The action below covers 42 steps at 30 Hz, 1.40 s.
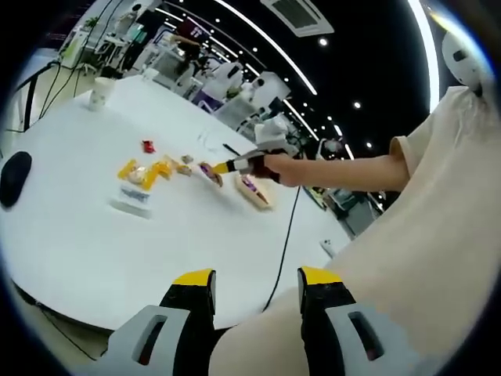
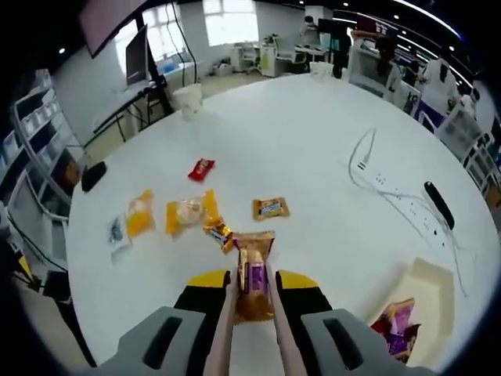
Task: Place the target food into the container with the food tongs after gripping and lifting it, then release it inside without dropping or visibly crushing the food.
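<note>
Right gripper view is looking down its own jaws, where the right gripper [image 2: 250,283] is squeezing a pair of food tongs [image 2: 252,313] whose tips are pinching a purple-and-brown snack packet [image 2: 254,274] just above the white table [image 2: 329,196]. The packet is looking light, crinkly and slippery, probably with something crushable inside, so a gentle hold across its flat middle seems wisest. To the right, near the table edge, the cream container [image 2: 430,301] is already holding one packet. Further off, loose snacks are lying scattered: a yellow packet [image 2: 190,211], a small brown one [image 2: 270,207] and a red one [image 2: 201,168]. In the left gripper view, the left gripper [image 1: 257,283] is hanging with jaws apart, holding nothing.
</note>
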### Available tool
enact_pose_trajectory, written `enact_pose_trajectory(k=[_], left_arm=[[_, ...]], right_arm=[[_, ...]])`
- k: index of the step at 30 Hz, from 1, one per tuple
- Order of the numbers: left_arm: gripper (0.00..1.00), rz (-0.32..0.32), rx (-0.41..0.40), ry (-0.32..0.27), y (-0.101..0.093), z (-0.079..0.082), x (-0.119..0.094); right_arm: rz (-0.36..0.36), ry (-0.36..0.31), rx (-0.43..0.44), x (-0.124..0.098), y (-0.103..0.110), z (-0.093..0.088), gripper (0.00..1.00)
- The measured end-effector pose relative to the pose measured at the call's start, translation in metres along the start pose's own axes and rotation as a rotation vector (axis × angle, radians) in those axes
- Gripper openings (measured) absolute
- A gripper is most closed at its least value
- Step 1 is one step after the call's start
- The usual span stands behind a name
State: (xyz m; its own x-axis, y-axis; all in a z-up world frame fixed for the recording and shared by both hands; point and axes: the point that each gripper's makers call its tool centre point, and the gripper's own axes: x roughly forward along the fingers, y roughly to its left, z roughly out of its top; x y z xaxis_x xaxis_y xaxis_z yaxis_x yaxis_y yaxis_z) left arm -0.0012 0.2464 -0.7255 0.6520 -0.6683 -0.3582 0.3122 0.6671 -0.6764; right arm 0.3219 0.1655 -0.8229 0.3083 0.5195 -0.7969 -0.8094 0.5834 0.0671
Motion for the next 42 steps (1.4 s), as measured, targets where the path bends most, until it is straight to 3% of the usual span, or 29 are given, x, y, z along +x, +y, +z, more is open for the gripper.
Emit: enact_pose_trajectory(k=[7, 13, 20, 42], left_arm=[[0.41, -0.019, 0.005, 0.01, -0.004, -0.004, 0.001], [0.41, -0.044, 0.034, 0.025, -0.009, 0.0, 0.01], [0.41, -0.063, 0.052, 0.033, -0.018, -0.003, 0.015], [0.41, -0.102, 0.096, 0.056, -0.045, -0.01, 0.031]], right_arm=[[-0.008, -0.024, 0.008, -0.015, -0.001, 0.003, 0.22], [-0.009, -0.044, 0.012, -0.032, 0.012, 0.003, 0.22], [-0.014, -0.079, 0.022, -0.039, -0.001, 0.004, 0.22], [-0.075, -0.163, 0.061, -0.097, -0.034, 0.0, 0.22]])
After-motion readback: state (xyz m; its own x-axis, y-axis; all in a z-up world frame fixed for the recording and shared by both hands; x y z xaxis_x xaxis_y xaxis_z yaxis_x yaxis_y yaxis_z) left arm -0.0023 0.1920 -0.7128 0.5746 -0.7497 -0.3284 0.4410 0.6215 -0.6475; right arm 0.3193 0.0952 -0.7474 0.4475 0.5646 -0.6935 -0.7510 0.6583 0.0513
